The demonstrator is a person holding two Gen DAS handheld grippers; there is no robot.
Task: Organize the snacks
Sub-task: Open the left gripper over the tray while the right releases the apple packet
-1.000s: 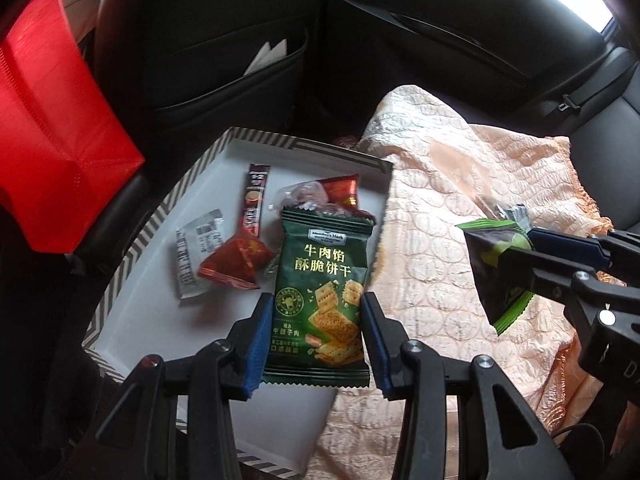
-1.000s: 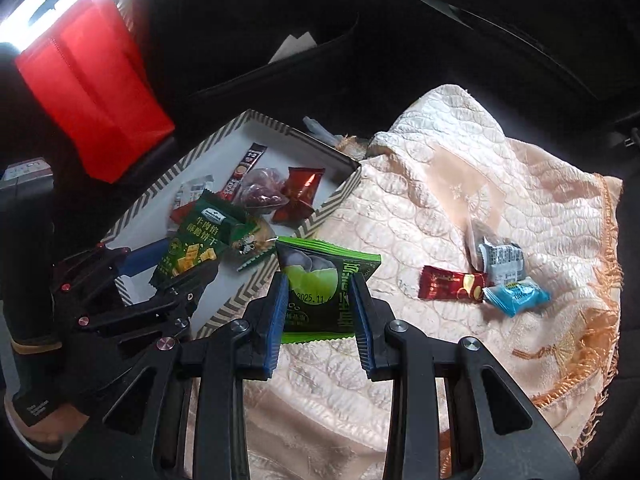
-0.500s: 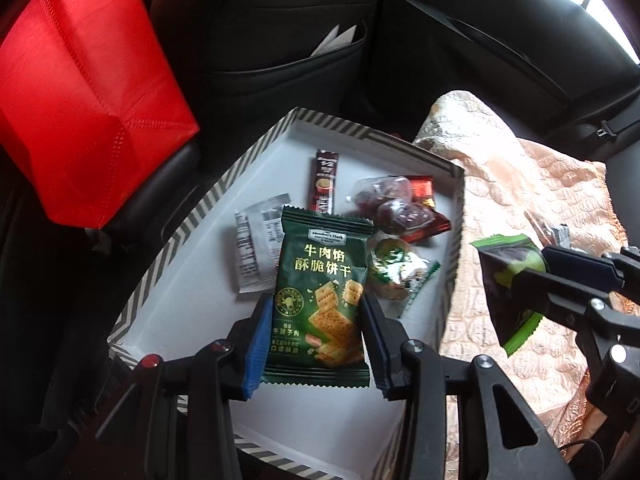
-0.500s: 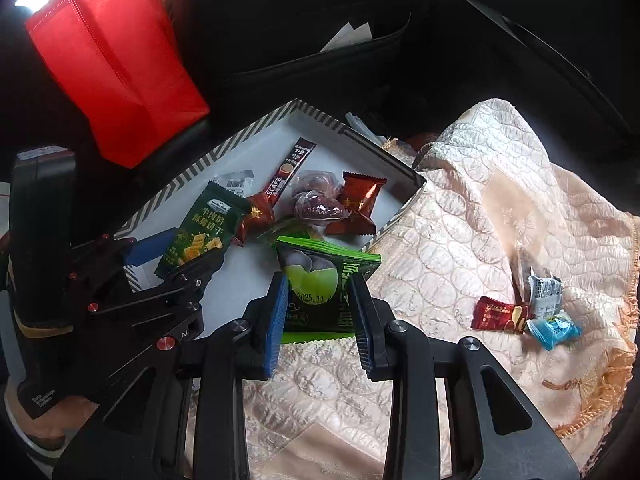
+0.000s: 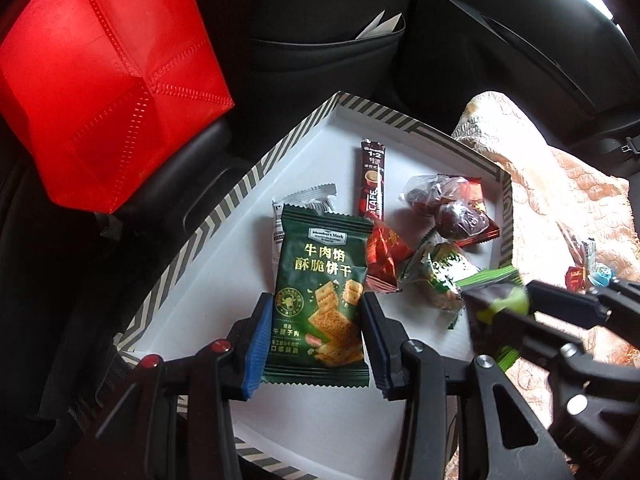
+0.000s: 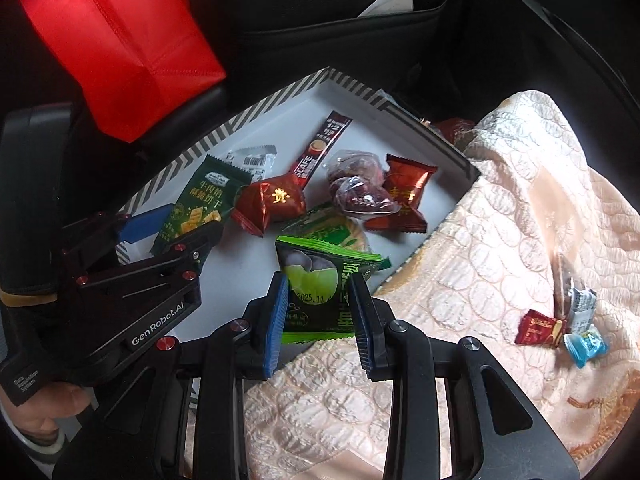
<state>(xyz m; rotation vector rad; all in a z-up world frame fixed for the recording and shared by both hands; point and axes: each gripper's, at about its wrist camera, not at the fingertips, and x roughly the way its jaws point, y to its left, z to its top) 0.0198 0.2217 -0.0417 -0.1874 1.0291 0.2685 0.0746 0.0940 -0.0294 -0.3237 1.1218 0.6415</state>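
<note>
My left gripper (image 5: 316, 308) is shut on a dark green cracker packet (image 5: 320, 300) and holds it over the white striped-rim tray (image 5: 224, 204); both also show in the right wrist view, the gripper (image 6: 168, 228) and the packet (image 6: 196, 204). My right gripper (image 6: 318, 284) is shut on a bright green snack packet (image 6: 320, 288) above the tray's right edge; it also shows in the left wrist view (image 5: 496, 304). In the tray lie a coffee stick (image 6: 320, 148), red candies (image 6: 272, 200), wrapped dates (image 6: 360, 192) and a silver sachet (image 6: 252, 160).
A beige quilted cloth (image 6: 500, 220) covers the car seat to the right, with a red candy (image 6: 540, 326), a blue candy (image 6: 586, 346) and a silver sachet (image 6: 580, 304) on it. A red bag (image 5: 100, 80) stands left of the tray. Black seat backs lie behind.
Both grippers have moved left with their packets: the left one now hangs over the tray's middle, the right one has come from above the cloth to the tray's right edge.
</note>
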